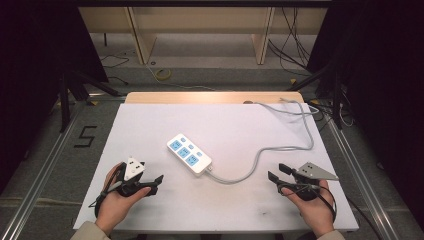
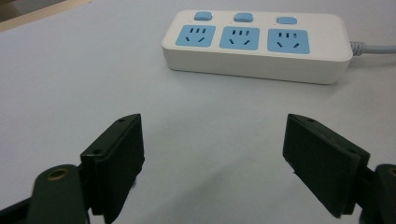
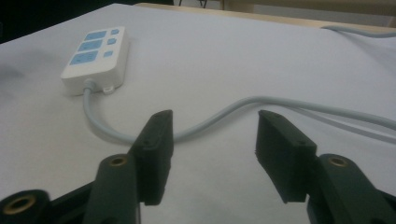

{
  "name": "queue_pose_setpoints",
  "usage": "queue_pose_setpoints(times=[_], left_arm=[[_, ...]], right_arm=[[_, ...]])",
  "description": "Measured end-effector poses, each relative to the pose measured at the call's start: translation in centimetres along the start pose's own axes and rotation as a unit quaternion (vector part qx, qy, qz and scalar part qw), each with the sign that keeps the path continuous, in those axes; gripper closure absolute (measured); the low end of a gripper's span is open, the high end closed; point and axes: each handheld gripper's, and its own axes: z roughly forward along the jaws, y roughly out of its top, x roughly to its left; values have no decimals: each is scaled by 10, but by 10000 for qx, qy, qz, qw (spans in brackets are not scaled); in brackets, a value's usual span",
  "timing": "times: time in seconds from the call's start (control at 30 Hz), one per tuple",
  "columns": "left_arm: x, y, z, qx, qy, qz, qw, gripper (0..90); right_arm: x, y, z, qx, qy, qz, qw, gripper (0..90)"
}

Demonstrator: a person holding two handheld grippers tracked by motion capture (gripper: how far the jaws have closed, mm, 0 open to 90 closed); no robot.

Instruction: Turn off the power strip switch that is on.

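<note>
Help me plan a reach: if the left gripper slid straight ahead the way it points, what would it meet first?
Probably the power strip. The left gripper, jaws open and empty, faces the strip's long side across bare table, roughly centred. Exact height is hard to judge.

One sign can be read: a large black numeral "5" (image 1: 86,136) marked on the grey floor (image 1: 45,150) to the left of the table (image 1: 150,120), seen in the high view. The white power strip (image 2: 257,44) carries no legible lettering or brand in the left gripper view, and its blue sockets and buttons are unmarked as far as can be told.
</note>
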Motion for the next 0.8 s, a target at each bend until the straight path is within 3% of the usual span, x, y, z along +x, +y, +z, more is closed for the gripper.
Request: queue_pose_setpoints(times=[0.13,0.23,0.37,0.47,0.8], left_arm=[[1,0,0,29,31,1,10000,210],[1,-1,0,72,50,35,10000,212],[1,-1,0,116,91,52,9999,215],[1,-1,0,120,97,50,9999,217],[2,-1,1,132,111,46,9998,219]], right_arm=[[2,2,-5,21,-92,-150,9998,615],[5,3,-8,35,-141,-284,9995,763],[8,4,-9,213,-206,-496,9983,899],[9,4,-5,368,-159,-556,9977,900],[17,9,1,420,-26,-630,9971,900]])
